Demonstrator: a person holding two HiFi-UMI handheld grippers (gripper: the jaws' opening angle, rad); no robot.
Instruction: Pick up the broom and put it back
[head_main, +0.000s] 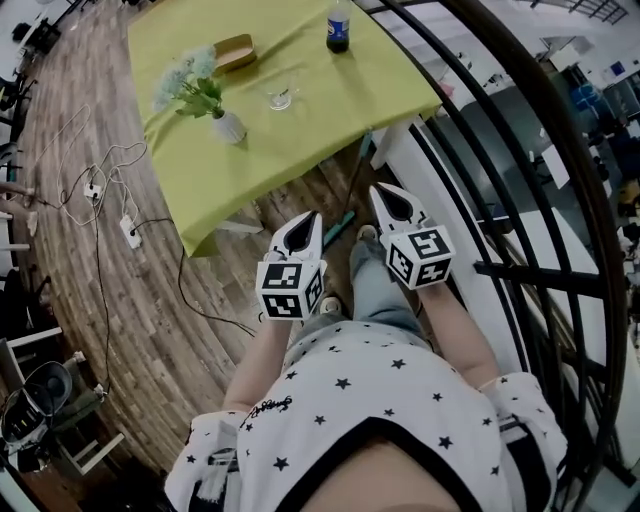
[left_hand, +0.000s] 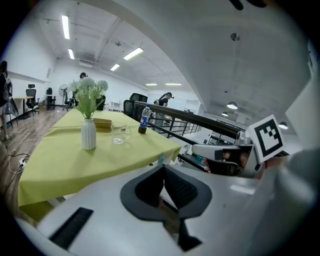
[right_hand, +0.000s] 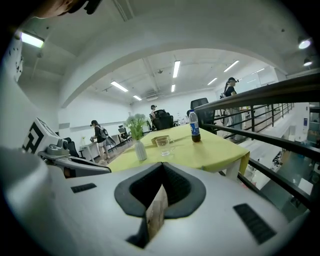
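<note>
Wood floor (head_main: 150, 330) with cables (head_main: 100, 190) at left; the green-clothed table (head_main: 220, 170) fills upper centre. Below it, my left tongs (head_main: 312, 216), closed and empty; the broom (head_main: 342, 224) by the table's edge; my right tongs (head_main: 379, 189), likewise. Black railing (head_main: 560, 200) at right.

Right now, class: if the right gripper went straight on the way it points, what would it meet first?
Probably the near edge of the yellow tablecloth, before the glass; depth is uncertain.

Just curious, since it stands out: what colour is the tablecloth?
The tablecloth is a plain yellow-green, best seen in the head view.
</note>
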